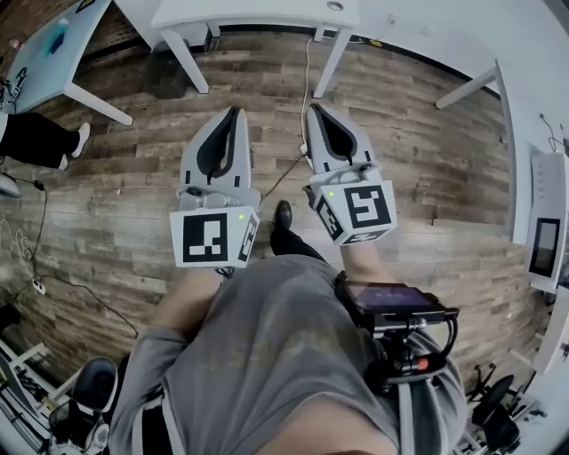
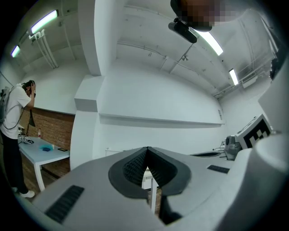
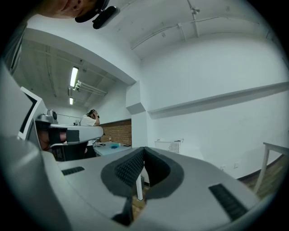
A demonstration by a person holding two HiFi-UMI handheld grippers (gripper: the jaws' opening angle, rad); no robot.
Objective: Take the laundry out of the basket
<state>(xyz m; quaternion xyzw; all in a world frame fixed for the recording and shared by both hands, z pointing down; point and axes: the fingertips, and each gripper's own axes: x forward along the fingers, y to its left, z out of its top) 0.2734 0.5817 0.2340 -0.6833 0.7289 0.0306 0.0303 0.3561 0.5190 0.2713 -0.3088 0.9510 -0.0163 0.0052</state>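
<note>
Both grippers are held side by side in front of the person's chest, above a wooden floor and pointing away. The left gripper (image 1: pixel 234 110) is shut, its tips meeting with nothing between them (image 2: pixel 147 148). The right gripper (image 1: pixel 312 107) is also shut and empty (image 3: pixel 144 148). In the right gripper view a white perforated basket (image 3: pixel 170 145) shows far off on a white surface by the wall. No laundry is visible in any view.
A white table (image 1: pixel 258 12) stands ahead at the top of the head view, a light blue table (image 1: pixel 46 53) at the far left. Another person (image 2: pixel 16 108) stands by the blue table. A cable (image 1: pixel 307 80) runs across the floor. More white furniture (image 1: pixel 542 222) lines the right side.
</note>
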